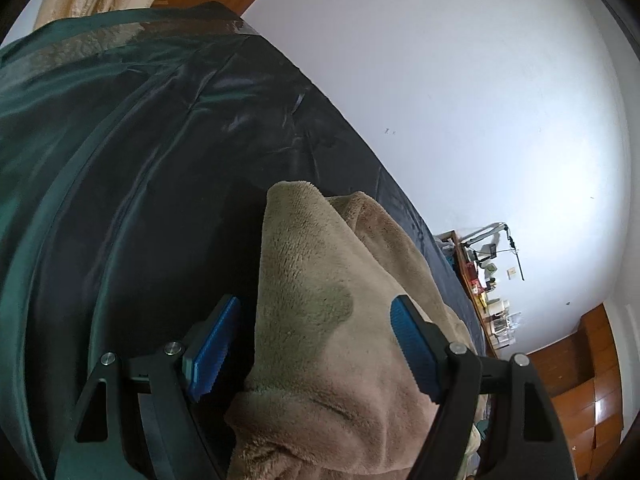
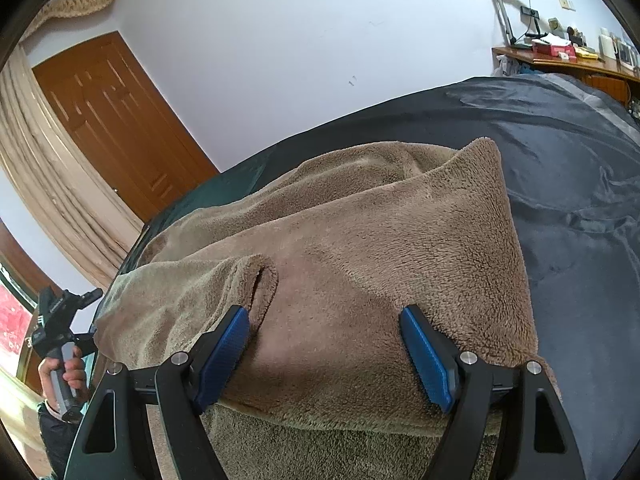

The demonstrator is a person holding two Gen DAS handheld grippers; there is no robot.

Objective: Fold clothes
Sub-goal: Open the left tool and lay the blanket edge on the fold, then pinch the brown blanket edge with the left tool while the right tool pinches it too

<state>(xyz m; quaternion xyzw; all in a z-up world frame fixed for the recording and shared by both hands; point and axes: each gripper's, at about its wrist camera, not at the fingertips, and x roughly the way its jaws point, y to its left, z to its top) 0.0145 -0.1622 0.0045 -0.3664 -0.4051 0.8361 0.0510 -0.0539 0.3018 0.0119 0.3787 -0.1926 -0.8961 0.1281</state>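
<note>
A tan fleece garment (image 1: 320,280) lies bunched on a dark satin bedspread (image 1: 140,160). My left gripper (image 1: 316,302) is open and straddles a raised fold of it. A dark gap separates the left blue pad (image 1: 212,352) from the cloth, while the right pad lies against the fleece. In the right wrist view the same garment (image 2: 360,232) spreads wide, with a folded edge near the camera. My right gripper (image 2: 324,312) stands open over that edge, its blue pads (image 2: 428,360) resting on the pile at both sides without squeezing it.
The bedspread (image 2: 580,200) runs on to the right of the garment. Behind the bed are a white wall, a wooden door (image 2: 116,120) and a beige curtain (image 2: 48,184). A cluttered wooden desk (image 2: 560,56) stands at the far right. A hand (image 2: 66,372) holds a black handle at the left edge.
</note>
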